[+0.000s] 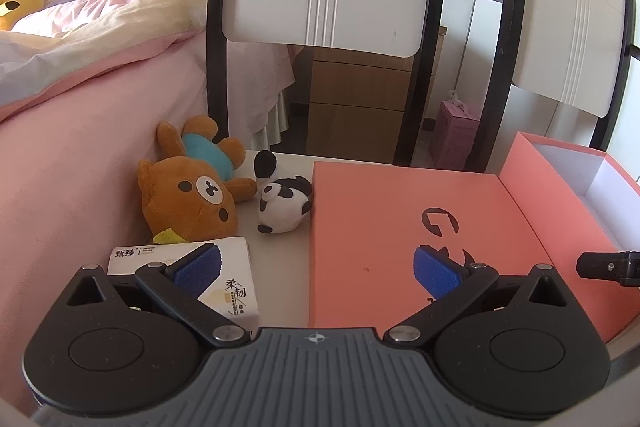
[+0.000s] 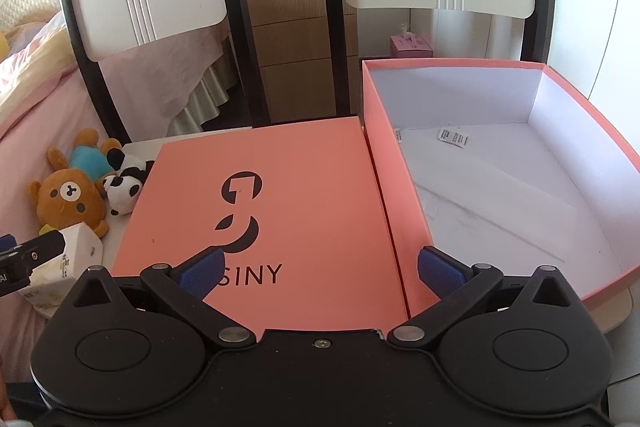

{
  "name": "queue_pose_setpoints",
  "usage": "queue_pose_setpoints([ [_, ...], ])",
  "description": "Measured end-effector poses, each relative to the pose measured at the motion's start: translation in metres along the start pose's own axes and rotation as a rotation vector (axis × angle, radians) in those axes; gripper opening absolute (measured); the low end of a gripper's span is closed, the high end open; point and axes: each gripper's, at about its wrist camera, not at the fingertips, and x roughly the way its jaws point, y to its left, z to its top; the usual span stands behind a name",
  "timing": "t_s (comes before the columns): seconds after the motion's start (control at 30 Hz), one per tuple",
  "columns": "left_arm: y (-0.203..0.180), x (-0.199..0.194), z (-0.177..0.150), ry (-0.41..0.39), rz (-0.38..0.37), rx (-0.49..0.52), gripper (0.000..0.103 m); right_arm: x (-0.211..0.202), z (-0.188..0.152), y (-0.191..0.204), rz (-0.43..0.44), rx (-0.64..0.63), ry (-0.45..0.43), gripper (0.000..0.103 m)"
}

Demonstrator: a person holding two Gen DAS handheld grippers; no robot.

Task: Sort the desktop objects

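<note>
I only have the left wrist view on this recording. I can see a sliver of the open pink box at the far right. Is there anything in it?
Observer: The right wrist view shows the open box nearly bare inside: white lining, with a small white packet near the back.
Operator: Is the right gripper holding anything?
Observer: No. The right gripper is open, over the lid and the box's near wall.
Operator: Does the lid carry any text?
Observer: Yes, letters reading "SINY" below the black logo, with the gripper's left finger covering whatever comes before them.
</note>
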Motion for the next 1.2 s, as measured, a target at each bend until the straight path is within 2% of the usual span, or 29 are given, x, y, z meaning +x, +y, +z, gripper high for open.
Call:
queue_pose_setpoints([
  [0.17,-0.001,-0.004,0.008,-0.015,-0.036,0.018,0.103,0.002,-0.004,0.005,0.001,-0.011,0.002,0.103],
  [0.27,0.003,-0.008,0.021,-0.002,-0.088,-0.005,0.103,0.000,-0.003,0.004,0.021,-0.004,0.003,0.103],
  [0.37,-0.002,-0.017,0.034,-0.034,-0.057,0.018,0.103,-0.003,-0.002,0.004,0.046,0.004,0.005,0.103],
  [0.5,-0.015,-0.035,0.047,-0.111,-0.071,0.142,0.103,-0.010,0.000,0.004,0.066,0.011,-0.014,0.103],
  [0.67,-0.011,-0.039,0.046,-0.146,-0.112,0.394,0.103,-0.018,-0.002,0.000,0.078,0.015,-0.037,0.103],
  [0.83,0.028,-0.011,0.029,-0.082,-0.221,0.609,0.103,-0.020,-0.005,-0.009,0.094,0.041,-0.051,0.103],
  [0.93,0.049,0.012,0.018,-0.034,-0.228,0.681,0.103,-0.022,-0.006,-0.014,0.119,0.066,-0.078,0.103],
  [1.0,0.058,0.025,0.011,-0.004,-0.245,0.740,0.103,-0.026,-0.006,-0.015,0.152,0.076,-0.115,0.103],
  [1.1,0.065,0.040,-0.001,0.080,-0.311,0.861,0.103,-0.034,-0.007,-0.014,0.213,0.077,-0.195,0.103],
  [1.2,0.073,0.053,-0.008,0.153,-0.374,0.905,0.103,-0.037,-0.005,-0.013,0.266,0.079,-0.241,0.103],
])
